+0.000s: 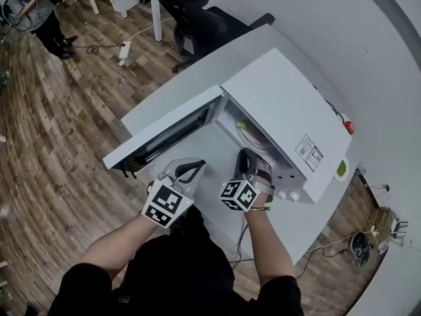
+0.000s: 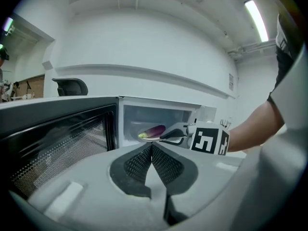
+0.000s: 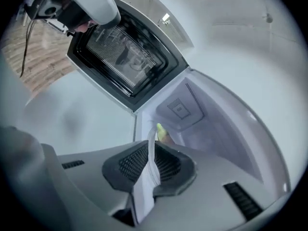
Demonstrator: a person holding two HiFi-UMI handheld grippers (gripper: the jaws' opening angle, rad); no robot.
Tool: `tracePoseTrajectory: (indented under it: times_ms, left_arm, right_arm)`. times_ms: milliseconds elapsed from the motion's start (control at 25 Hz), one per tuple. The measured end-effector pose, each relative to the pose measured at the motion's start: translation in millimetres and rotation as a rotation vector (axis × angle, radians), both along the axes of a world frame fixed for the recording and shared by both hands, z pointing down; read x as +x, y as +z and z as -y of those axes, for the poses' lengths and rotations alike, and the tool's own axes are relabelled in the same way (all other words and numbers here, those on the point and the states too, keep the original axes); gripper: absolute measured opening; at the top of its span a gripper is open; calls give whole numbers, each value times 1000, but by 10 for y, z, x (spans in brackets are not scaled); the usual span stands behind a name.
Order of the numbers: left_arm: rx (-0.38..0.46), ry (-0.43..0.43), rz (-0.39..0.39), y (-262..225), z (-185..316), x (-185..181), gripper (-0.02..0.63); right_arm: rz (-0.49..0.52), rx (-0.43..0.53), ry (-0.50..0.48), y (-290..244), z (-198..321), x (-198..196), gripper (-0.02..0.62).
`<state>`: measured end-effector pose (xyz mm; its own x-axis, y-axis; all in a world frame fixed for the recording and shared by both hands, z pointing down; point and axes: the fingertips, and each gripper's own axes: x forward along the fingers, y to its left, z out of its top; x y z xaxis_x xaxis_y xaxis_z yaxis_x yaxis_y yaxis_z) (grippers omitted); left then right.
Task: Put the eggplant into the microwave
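Fingers [image 3: 168,163] of the right gripper [image 3: 150,147] nearly closed, pinching the thin white rim of a plate [image 3: 143,186] at the mouth of the microwave [image 1: 289,110]. Fingers [image 2: 137,163] of the left gripper [image 2: 151,146] shut tip to tip on nothing, held in front of the microwave, beside its open door [image 1: 164,135].

Likely risks from here:
- Tilting the plate with so narrow a pinch on its rim, and rolling the eggplant [image 2: 154,130] off onto the microwave floor.
- Knocking the plate's far edge against a microwave wall while sliding it in.
- Letting go too early, with the plate not yet flat, leaving it rocking near the microwave's mouth and in the way of the door.

Eggplant lying on that plate, already inside the microwave, green stem end just beyond the right fingertips, purple body deeper in; well apart from the left fingers.
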<state>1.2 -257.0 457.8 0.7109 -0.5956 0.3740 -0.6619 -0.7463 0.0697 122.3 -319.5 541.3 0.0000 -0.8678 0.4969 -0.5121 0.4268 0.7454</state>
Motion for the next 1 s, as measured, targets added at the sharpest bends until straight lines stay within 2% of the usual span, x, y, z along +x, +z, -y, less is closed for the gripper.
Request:
tracePoseTrajectory:
  times_ms: [160, 440, 840, 1000]
  left_arm:
    - [11, 12, -16, -126, -268, -56, 8]
    - [35, 44, -38, -395, -682, -111, 8]
    - [34, 82, -84, -641, -1185, -11, 8]
    - [29, 99, -78, -763, -1384, 66, 8]
  right_arm:
    - [19, -5, 9, -106, -329, -38, 48]
    - [124, -2, 37, -450, -860, -122, 48]
    - [370, -21, 91, -974, -1450, -89, 48]
    - [468, -15, 98, -1211, -1682, -10, 48]
